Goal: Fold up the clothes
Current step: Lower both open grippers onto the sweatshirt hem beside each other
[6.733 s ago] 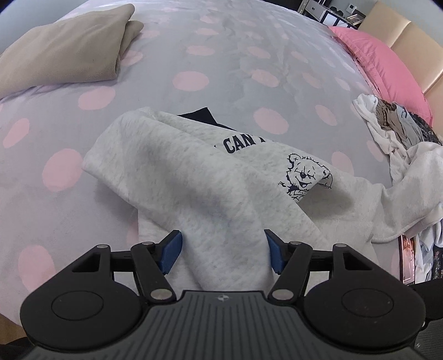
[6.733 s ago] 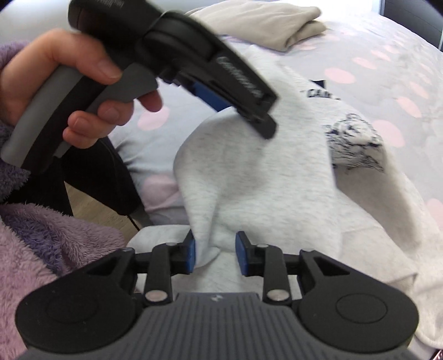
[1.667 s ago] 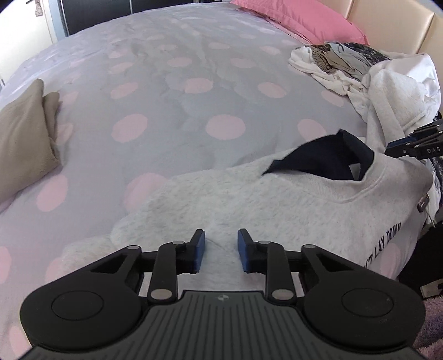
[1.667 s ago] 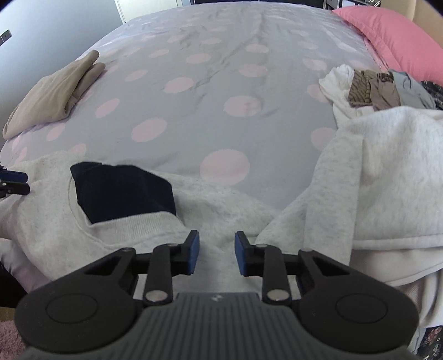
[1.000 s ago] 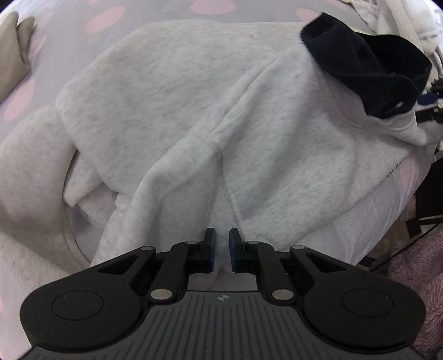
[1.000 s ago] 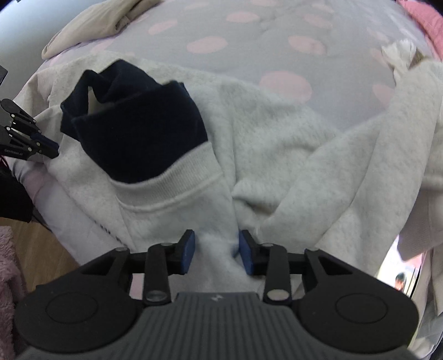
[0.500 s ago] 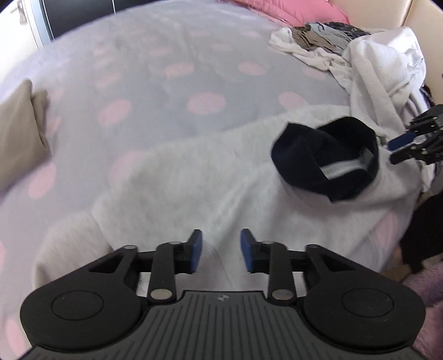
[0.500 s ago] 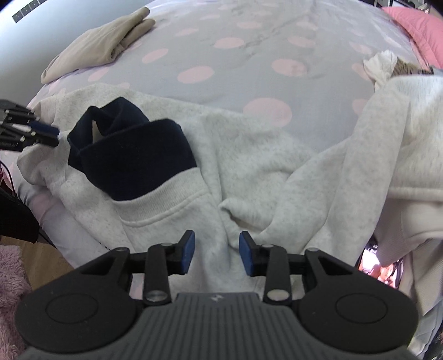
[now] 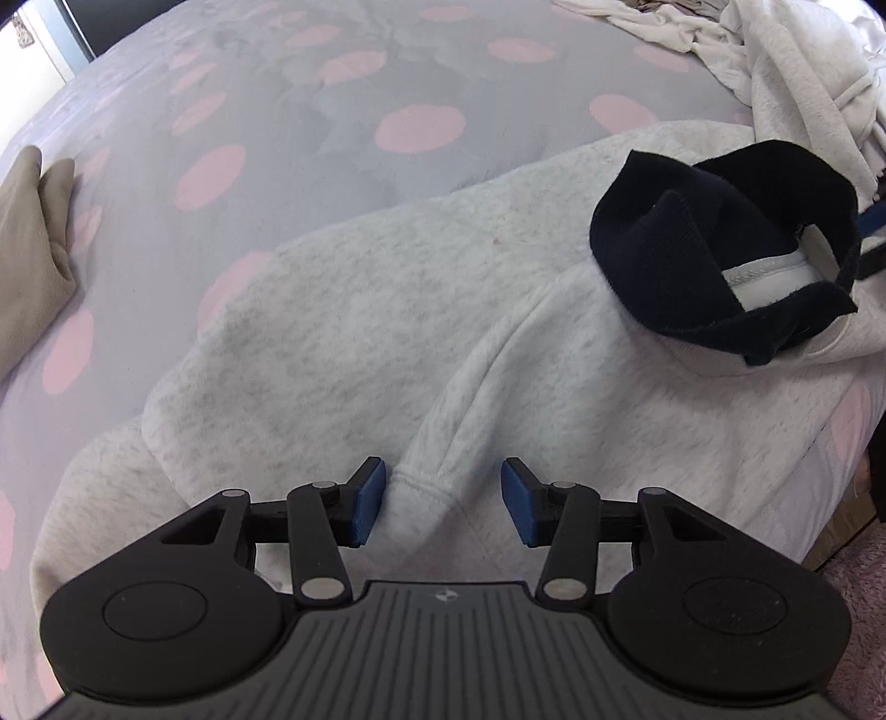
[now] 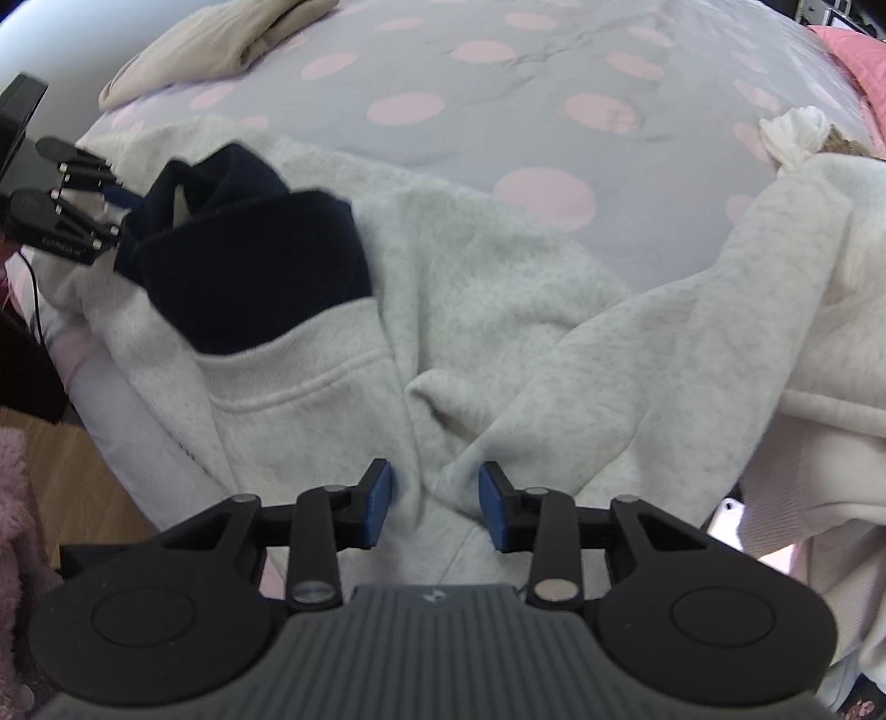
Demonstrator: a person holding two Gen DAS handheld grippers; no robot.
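Sweatshirt (image 9: pixel 343 332) is lying across the bed's near edge; we are holding both grippers, left gripper (image 9: pixel 443 501) and right gripper (image 10: pixel 434 504), parted and empty, straddling its shoulder seams.

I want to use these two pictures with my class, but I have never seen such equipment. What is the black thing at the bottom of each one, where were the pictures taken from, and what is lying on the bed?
There is no robot arm: a person holds a two-finger gripper in each hand, and each gripper carries a wide-angle camera that looks along its fingers. So one picture is from the left gripper and the other from the right gripper. Both have blue pads and stand open, with folds of cloth between the fingers but not clamped. On the dotted bedspread lies a grey sweatshirt with a dark navy collar. A folded beige garment lies further back, and a pile of unfolded clothes is to the right.
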